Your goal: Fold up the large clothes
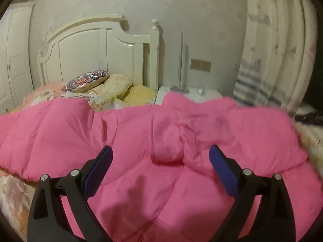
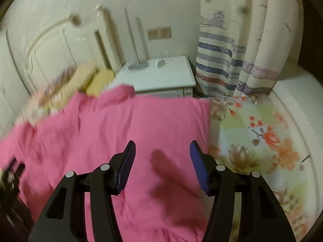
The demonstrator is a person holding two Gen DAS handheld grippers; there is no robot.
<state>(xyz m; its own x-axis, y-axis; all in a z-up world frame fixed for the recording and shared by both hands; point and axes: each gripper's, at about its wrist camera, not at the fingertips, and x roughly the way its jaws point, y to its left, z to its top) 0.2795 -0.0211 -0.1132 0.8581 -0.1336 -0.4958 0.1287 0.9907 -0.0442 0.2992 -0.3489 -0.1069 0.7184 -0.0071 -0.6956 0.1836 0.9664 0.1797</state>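
A large pink padded jacket lies spread across the bed, with its hood or collar bunched in the middle. My left gripper is open and empty, hovering just above the jacket's middle. In the right wrist view the same jacket covers the left and centre of the bed, its right edge straight. My right gripper is open and empty above the jacket's right part. The other gripper shows blurred at the far left edge.
The floral bedsheet lies bare to the right of the jacket. Pillows and a white headboard are at the bed's head. A white nightstand and striped curtain stand behind.
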